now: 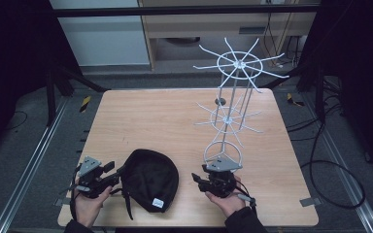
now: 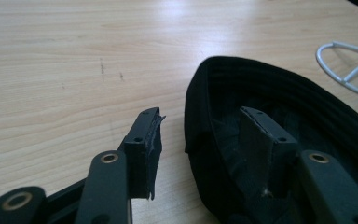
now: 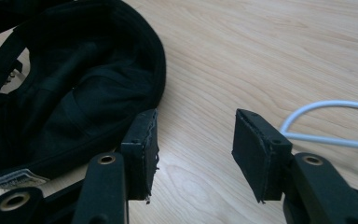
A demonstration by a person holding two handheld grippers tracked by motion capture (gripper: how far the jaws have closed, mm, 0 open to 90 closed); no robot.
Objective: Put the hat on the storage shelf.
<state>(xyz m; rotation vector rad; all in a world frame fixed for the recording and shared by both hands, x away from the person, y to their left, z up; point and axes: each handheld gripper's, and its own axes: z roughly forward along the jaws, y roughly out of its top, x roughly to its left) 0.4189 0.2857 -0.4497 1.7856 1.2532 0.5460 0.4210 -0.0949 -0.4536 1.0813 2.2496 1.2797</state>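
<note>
Two grippers flank a black cap (image 1: 149,178) at the near table edge; the left one is already astride its rim.

Cap lies upside down on the wooden table (image 1: 165,116), between the hands, w/ its long axis running from far to near and strap end toward the person. Left gripper (image 1: 111,174): jaws apart, one pad inside the cap, the other outside on bare wood, rim between them, not pinched yet. Right gripper (image 1: 197,178): jaws apart, nothing between them, cap rim just beside its left jaw in the right gripper view. Left is nearer, so prob. it grips first. White wire hat rack (image 1: 233,109) stands to the right and farther back, its base ring just beyond the right gripper.
</note>
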